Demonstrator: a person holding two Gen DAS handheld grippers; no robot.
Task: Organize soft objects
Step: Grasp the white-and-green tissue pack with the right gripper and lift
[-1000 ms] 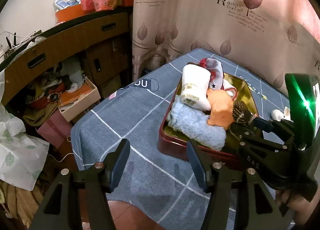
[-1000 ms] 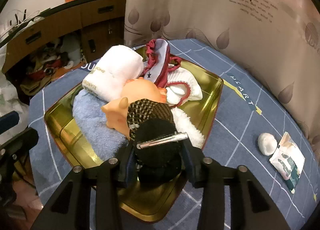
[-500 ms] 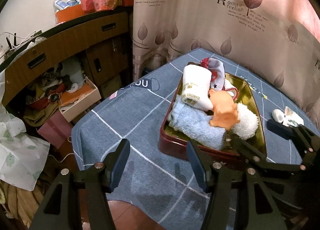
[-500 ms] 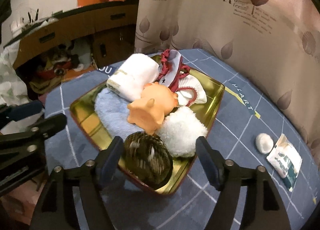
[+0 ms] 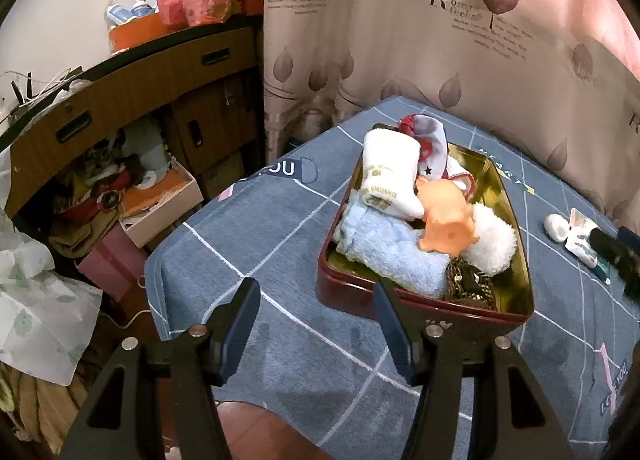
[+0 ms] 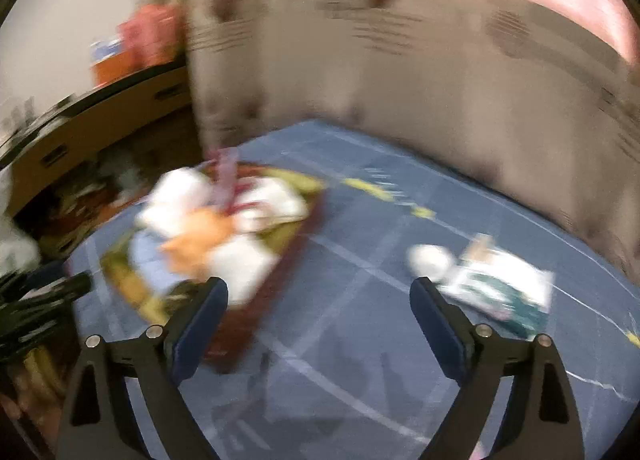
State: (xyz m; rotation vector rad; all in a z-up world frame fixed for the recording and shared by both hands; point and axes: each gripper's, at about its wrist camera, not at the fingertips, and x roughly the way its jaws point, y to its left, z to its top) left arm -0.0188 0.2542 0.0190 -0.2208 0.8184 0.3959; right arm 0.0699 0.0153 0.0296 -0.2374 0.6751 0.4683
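Right claw [image 6: 319, 302], opening, has left the dark pouch [image 5: 470, 284] in the tin [image 5: 516, 256].

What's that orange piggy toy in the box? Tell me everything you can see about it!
The orange pig looks like smooth, squishy rubber, with a round body, stubby legs and a snout aimed at the near rim. It lies tipped over in the gold-lined tin, on top of the pile. It leans on the white rolled towel, touches the fluffy white ball and rests over the blue towel. No tool touches it.
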